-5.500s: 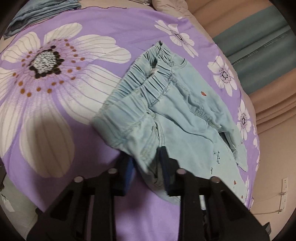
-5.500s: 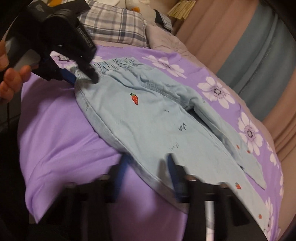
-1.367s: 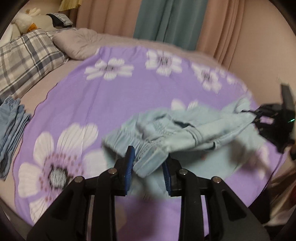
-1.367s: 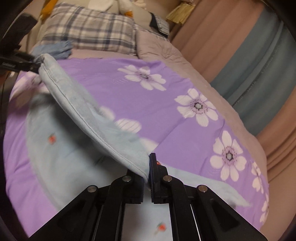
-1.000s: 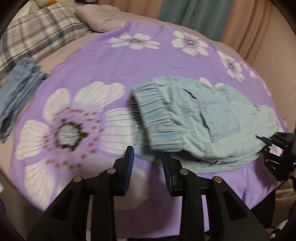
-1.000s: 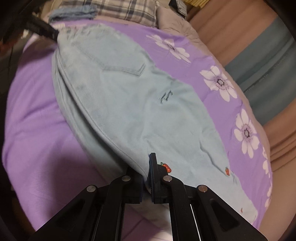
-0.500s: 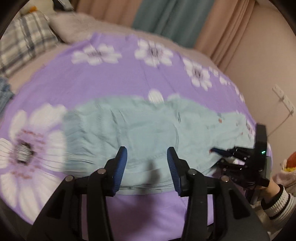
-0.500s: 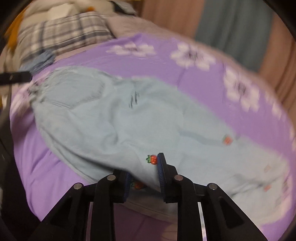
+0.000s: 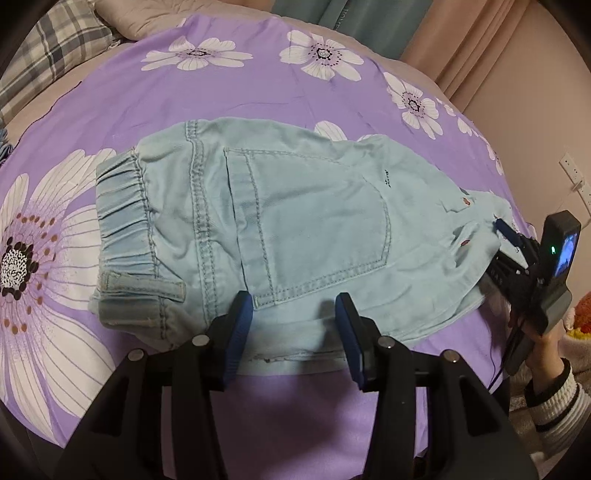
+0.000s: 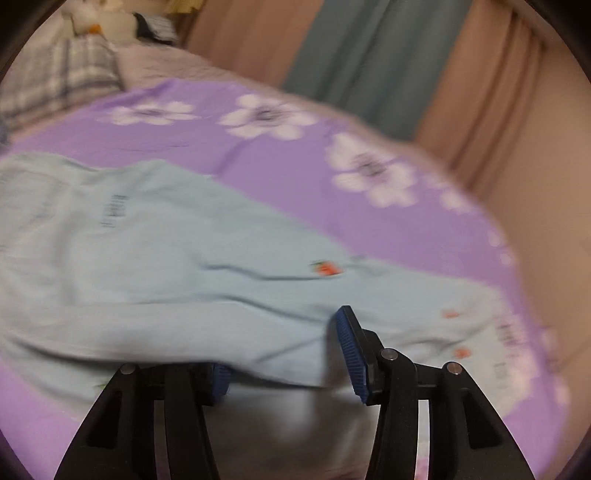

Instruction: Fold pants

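Pants [image 9: 288, 229] lengthwise left-right, waistband [image 9: 123, 221] left

A bed [image 9: 110, 92] filled most of the frame, covered by a purple bedspread [image 9: 280, 96] printed with white flowers. At the upper left of the left wrist view lay a plaid pillow [image 9: 44, 48], with a plain beige pillow [image 9: 155, 14] beside it along the top edge. Teal curtains [image 10: 373, 62] hung at the top centre, flanked by pinkish-beige curtains [image 10: 495, 96] toward the upper right. A pale wall [image 9: 535, 107] stood at the right, carrying a white wall socket [image 9: 572, 173]. The light was dim and warm.
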